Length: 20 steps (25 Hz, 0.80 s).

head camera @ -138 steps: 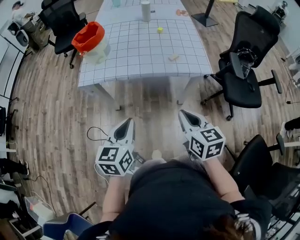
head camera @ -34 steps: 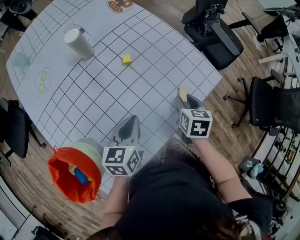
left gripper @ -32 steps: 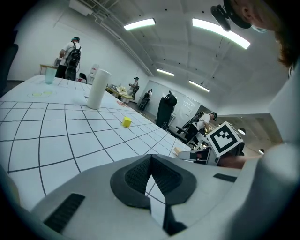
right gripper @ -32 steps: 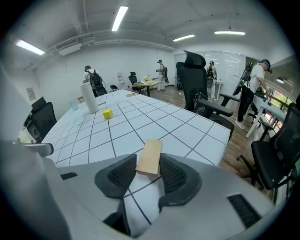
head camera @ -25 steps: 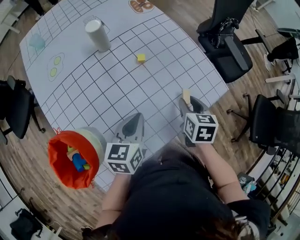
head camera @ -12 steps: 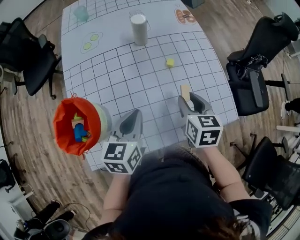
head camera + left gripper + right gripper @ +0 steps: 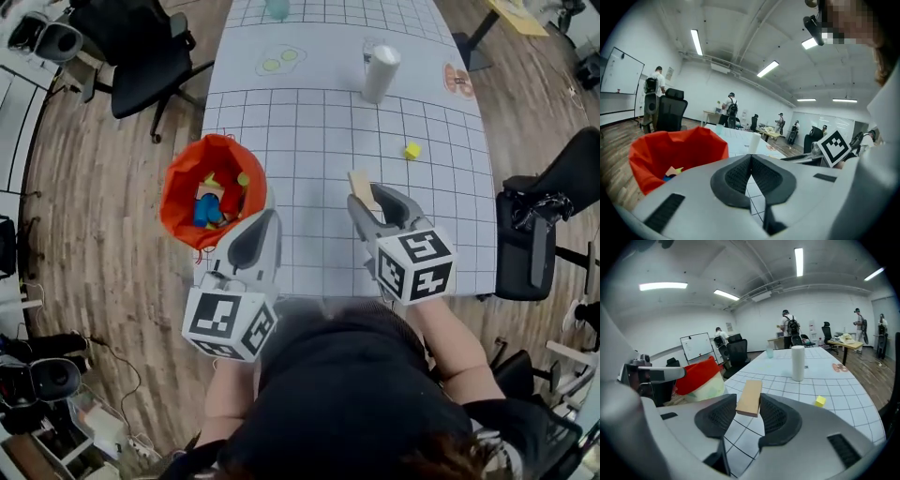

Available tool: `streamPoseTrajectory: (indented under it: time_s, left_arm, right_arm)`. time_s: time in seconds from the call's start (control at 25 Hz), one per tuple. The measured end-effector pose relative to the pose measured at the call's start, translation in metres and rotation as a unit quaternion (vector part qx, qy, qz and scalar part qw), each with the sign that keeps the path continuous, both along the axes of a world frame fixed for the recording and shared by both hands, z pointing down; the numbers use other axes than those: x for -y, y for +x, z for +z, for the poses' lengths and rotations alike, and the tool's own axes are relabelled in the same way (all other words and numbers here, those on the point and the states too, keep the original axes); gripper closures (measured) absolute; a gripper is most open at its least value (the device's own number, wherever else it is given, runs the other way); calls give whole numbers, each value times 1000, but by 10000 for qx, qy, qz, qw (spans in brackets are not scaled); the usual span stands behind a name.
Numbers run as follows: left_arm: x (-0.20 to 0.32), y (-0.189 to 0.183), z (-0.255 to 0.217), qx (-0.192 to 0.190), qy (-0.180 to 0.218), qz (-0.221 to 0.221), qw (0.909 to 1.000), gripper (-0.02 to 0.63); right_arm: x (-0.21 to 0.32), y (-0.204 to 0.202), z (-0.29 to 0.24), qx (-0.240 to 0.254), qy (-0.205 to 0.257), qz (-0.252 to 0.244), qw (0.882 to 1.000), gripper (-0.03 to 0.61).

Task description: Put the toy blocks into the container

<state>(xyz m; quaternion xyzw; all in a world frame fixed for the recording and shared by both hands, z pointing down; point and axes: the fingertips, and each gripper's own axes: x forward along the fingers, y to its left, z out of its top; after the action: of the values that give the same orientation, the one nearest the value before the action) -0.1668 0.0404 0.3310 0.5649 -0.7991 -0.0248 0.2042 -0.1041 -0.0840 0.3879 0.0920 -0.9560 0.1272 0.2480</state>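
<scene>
orange container [image 7: 180,192] at the table's [image 7: 309,141] left edge, left gripper [image 7: 265,221] beside it, jaws pressed together, empty. carry the tan block [image 7: 361,185], clamped in the right gripper [image 7: 377,202], squarely over the rim before releasing. yellow cube [image 7: 412,150] lying farther right.

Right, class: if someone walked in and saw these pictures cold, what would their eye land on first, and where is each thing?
The bright orange-red container at the gridded table's left edge, with coloured blocks inside, stands out most. Next comes the tan wooden block clamped in the right gripper over the near part of the table. A small yellow cube lies alone further right.
</scene>
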Motion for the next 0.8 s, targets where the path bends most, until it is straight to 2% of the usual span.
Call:
streamPoseTrajectory:
  time_s: [0.2, 0.36, 0.56, 0.8]
  left_arm:
    - [-41, -23, -28, 256, 216, -566, 9978, 588]
    - [-82, -48, -33, 422, 280, -1164, 9919, 588]
    - [-124, -64, -26, 371, 114, -1660, 9854, 588]
    - [-147, -68, -16, 256, 41, -1966, 9801, 588]
  right_arm:
    - [-43, -40, -31, 288, 40, -830, 9961, 405]
    - [-79, -69, -48, 454, 111, -1455, 9883, 405]
    - [-118, -99, -70, 706, 232, -2097, 9749, 405]
    - [-158, -125, -90, 1135, 480, -2747, 9536, 400]
